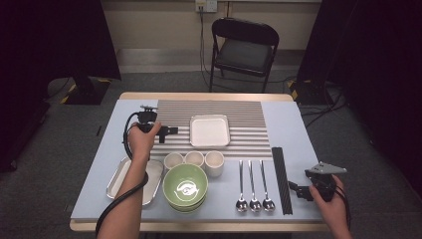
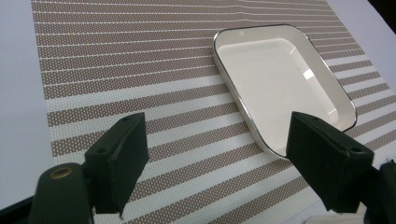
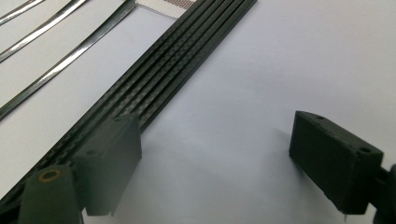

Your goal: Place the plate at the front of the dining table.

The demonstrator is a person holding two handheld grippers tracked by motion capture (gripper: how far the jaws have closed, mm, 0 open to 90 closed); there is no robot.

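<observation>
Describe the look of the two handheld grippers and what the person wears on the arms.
Both are matte black. The left gripper trails a thick black cable that loops along the forearm; the right gripper carries a grey three-cornered plate on top. Up close, each pair of tongs ends in blocky rectangular black pads with small screw holes, and a brass-ringed hole sits at the base. The forearms are bare, with no sleeves.

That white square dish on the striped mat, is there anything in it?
Empty. The white square dish shows only its bare glossy bottom in the left gripper view, and from above it looks plain white too.
</observation>
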